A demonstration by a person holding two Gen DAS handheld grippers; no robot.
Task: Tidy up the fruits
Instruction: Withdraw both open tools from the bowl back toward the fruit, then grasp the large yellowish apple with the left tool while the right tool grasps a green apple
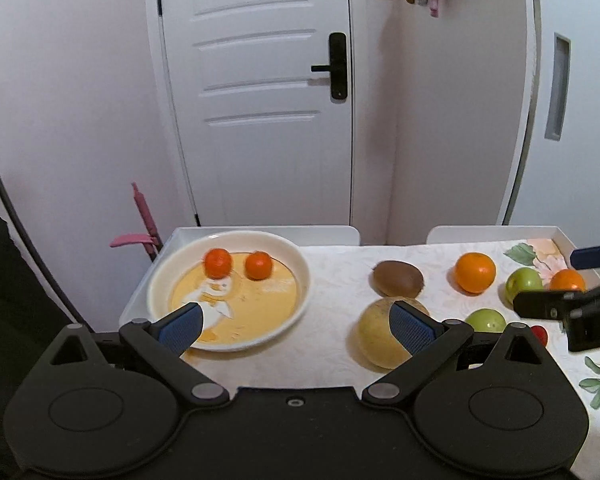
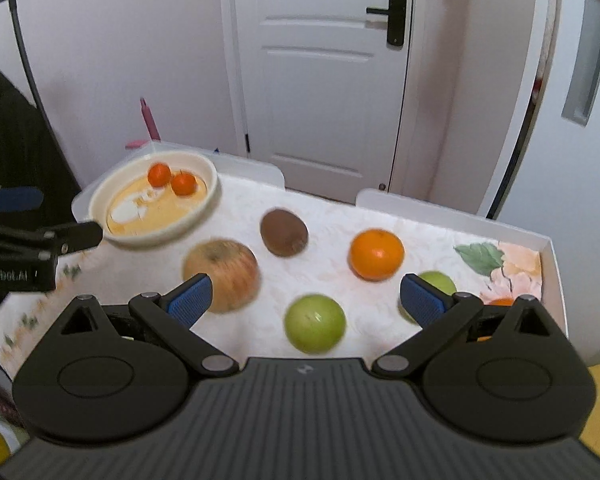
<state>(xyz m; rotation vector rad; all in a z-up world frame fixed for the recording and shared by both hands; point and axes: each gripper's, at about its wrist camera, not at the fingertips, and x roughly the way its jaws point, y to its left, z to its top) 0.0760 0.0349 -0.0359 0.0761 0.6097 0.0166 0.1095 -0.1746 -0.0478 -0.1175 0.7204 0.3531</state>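
Observation:
A cream plate holds two small orange fruits at the table's left. On the cloth lie a brown kiwi, an orange, a big yellowish apple, two green apples and a small orange fruit. My left gripper is open and holds nothing, between the plate and the big apple. My right gripper is open above the near green apple, also holding nothing.
A floral cloth covers the white raised-edge table. Two white chair backs stand at the far edge. A white door and a pink object lie beyond. A small red item sits at the right.

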